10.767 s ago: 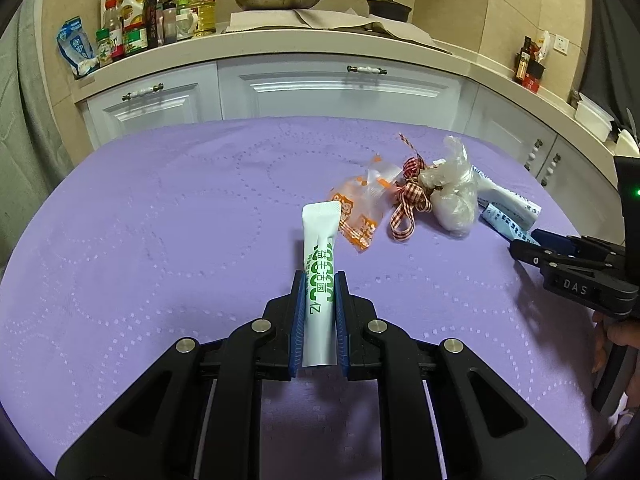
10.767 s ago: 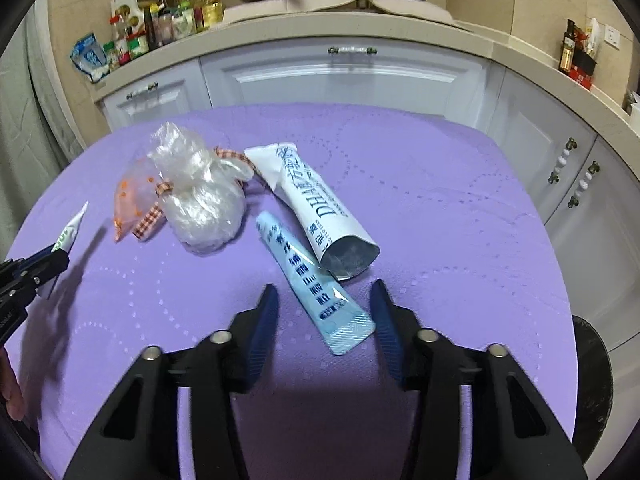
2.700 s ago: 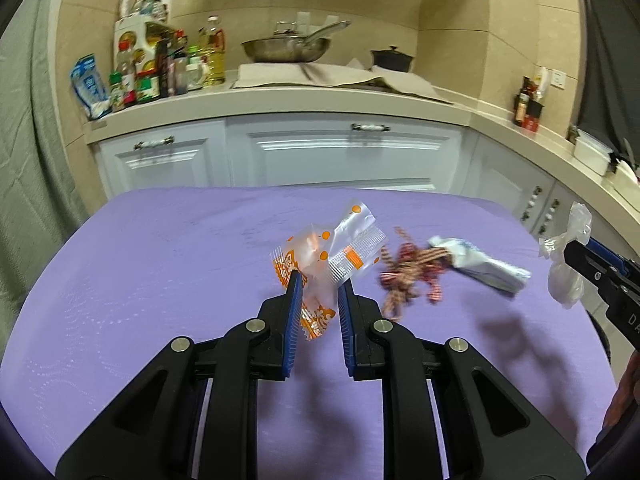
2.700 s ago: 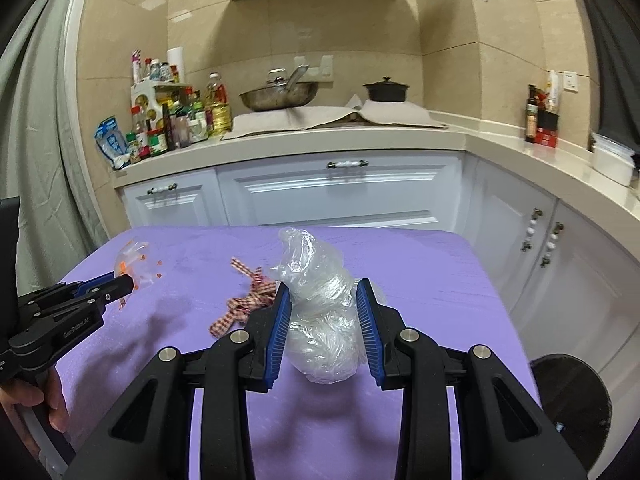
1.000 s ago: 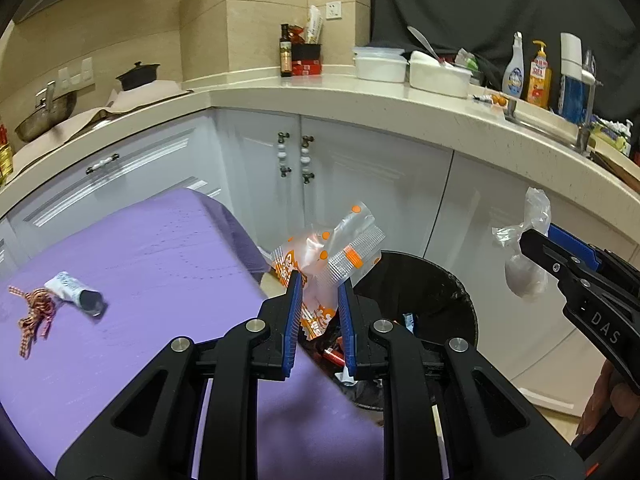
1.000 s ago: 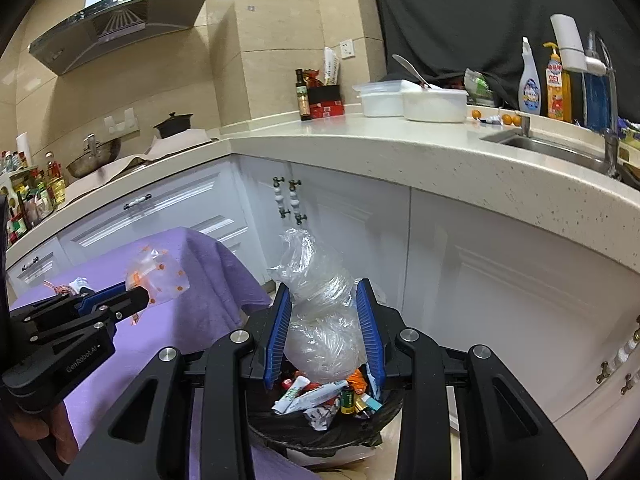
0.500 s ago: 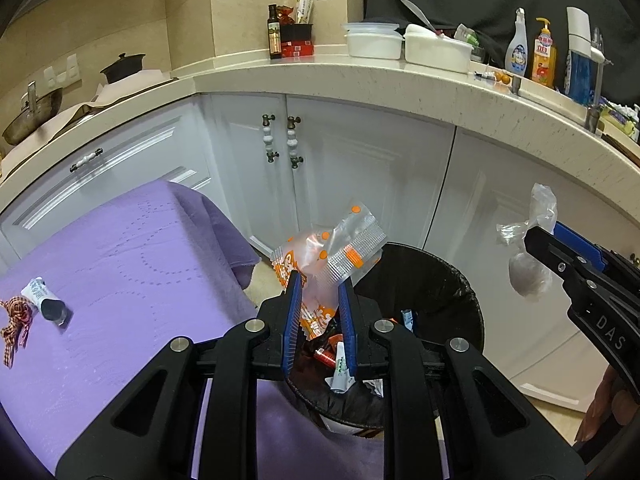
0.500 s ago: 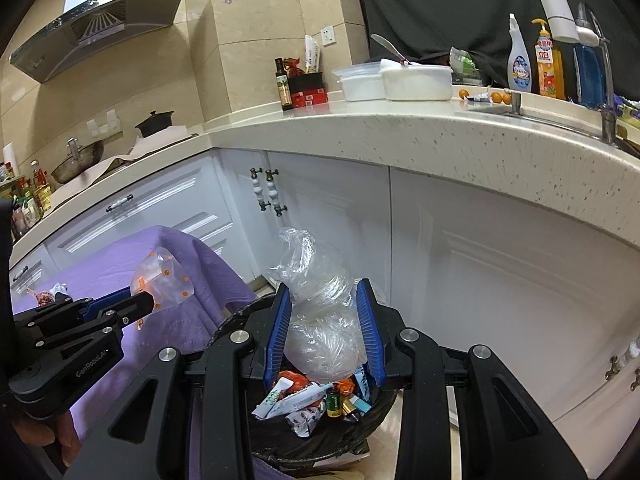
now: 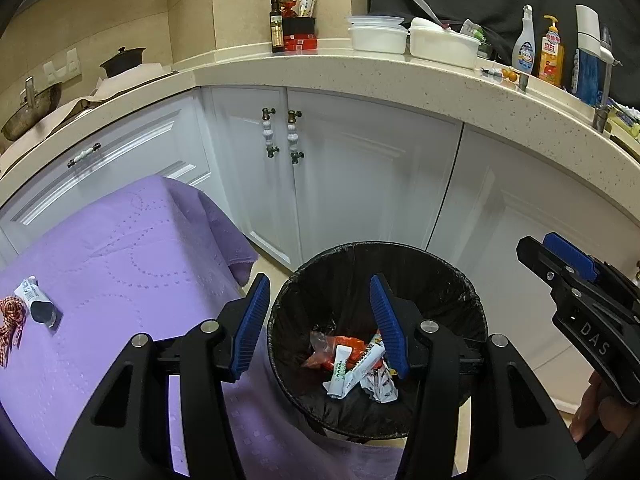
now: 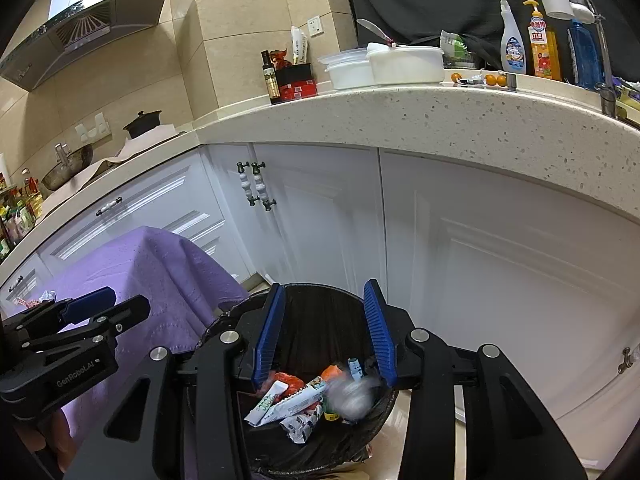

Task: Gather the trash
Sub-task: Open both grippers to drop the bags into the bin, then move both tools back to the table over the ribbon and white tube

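Left hand-held gripper (image 9: 320, 320) just spread, nothing between jaws. Right hand-held gripper (image 10: 324, 332) likewise just parted, empty. Below: black bin (image 9: 472, 304), orange wrapper (image 9: 340, 350) inside, clear bag (image 10: 352, 394) blurred, landing among trash. Drop step done. Farther: tube (image 9: 34, 302), ribbon (image 9: 12, 318) remain on purple desk (image 9: 132, 264); next move: swing back, fetch them.

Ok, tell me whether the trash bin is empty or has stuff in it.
Not empty: the trash bin, lined in black, holds tubes and wrappers at its bottom, well below the rim.
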Available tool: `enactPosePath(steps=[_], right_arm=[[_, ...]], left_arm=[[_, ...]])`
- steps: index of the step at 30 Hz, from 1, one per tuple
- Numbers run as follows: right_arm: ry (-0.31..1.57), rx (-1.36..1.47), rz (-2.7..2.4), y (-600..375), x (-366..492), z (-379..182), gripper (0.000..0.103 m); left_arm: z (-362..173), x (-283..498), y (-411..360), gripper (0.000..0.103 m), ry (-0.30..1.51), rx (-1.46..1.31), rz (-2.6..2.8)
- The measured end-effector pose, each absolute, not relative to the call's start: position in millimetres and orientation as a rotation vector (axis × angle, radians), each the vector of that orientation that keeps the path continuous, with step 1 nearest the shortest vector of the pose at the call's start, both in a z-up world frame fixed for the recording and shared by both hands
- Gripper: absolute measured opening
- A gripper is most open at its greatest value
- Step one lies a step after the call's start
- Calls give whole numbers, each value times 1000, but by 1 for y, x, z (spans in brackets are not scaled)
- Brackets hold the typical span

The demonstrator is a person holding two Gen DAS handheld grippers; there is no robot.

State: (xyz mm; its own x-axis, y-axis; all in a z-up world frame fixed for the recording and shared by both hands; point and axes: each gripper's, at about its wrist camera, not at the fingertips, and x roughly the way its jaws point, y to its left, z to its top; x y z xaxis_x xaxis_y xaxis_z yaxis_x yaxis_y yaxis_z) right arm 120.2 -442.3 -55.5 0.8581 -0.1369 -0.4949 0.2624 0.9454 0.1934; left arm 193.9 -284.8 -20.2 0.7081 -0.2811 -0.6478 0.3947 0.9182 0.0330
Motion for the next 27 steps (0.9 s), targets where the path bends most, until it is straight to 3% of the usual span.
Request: enactPosePath(steps=[11,14,27], right_arm=[[484,246,-199,-429,120,-44,56],[478,238,-176,-419,124,-38,57],[471,184,31,-333,154,-17,60]], left_arm=[[-13,191,-265,55,682,154,-351],[-9,189,-249,59,670,147,-324],[2,182,-131,60,660,105,-125]])
